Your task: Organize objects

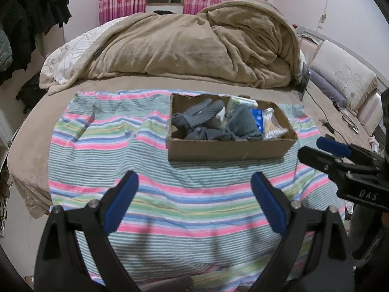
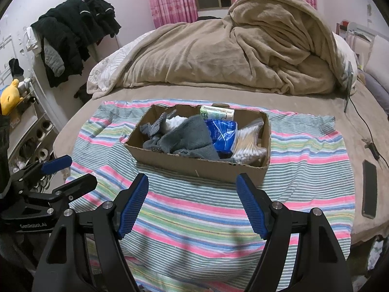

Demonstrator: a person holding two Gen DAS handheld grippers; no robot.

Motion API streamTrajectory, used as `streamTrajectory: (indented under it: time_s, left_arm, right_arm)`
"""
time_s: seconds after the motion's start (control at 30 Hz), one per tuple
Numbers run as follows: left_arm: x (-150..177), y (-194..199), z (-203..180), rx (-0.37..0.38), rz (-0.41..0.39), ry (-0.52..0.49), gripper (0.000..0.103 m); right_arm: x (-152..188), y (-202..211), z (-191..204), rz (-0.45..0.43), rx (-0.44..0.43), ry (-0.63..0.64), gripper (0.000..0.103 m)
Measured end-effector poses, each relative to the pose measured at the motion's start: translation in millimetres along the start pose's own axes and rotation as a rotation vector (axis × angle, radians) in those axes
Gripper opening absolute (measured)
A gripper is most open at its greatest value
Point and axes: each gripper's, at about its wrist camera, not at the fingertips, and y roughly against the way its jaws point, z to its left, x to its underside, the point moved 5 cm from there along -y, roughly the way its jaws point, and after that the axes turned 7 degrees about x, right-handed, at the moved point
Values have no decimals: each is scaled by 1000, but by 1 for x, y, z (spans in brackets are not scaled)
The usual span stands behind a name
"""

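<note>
A shallow cardboard box (image 1: pixel 228 149) (image 2: pixel 194 168) sits on a striped cloth (image 1: pixel 184 194) (image 2: pixel 194 209) on the bed. It holds grey socks (image 1: pixel 199 116) (image 2: pixel 184 136), a blue packet (image 2: pixel 222 133), a bag of cotton swabs (image 1: pixel 271 124) (image 2: pixel 248 146) and a green-white pack (image 2: pixel 216 113). My left gripper (image 1: pixel 194 177) is open and empty, hovering over the cloth in front of the box; it also shows at the left of the right wrist view (image 2: pixel 70 170). My right gripper (image 2: pixel 193 178) is open and empty just before the box's near wall; it also shows in the left wrist view (image 1: pixel 313 149).
A heaped tan blanket (image 2: pixel 231 56) lies behind the box. A black phone (image 2: pixel 369 189) and a cable (image 2: pixel 364 126) lie on the bed at the right. Pillows (image 1: pixel 345 77) are at the far right. Dark clothes (image 2: pixel 73 34) hang at the left, above shelves with a yellow toy (image 2: pixel 9 97).
</note>
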Motion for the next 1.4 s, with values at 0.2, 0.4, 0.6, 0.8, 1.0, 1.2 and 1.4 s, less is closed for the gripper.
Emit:
streamTrajectory:
  time_s: [0.2, 0.4, 0.6, 0.8, 1.0, 1.2, 1.4]
  left_arm:
    - [-1, -2, 2, -12, 0, -2, 95]
    - [-2, -5, 4, -31, -3, -10, 95]
    - [-2, -6, 5, -31, -4, -8, 95]
    - [-2, -7, 5, -29, -5, -13, 95]
    - [-2, -6, 2, -20, -9, -25, 95]
    - [-2, -5, 2, -13, -9, -18, 95]
    - [-2, -5, 1, -12, -9, -18, 95]
  right_arm:
    - [-1, -3, 0, 5, -5, -2, 77]
    - [-2, -4, 0, 8, -4, -2, 77]
    - [-2, -6, 0, 11, -4, -4, 77]
    - [-2, -9, 2, 12, -7, 0, 77]
    - [-2, -9, 2, 13, -7, 0, 77]
    - [-2, -8, 4, 7, -13, 4, 77]
    - [-2, -7, 4, 7, -14, 4, 78]
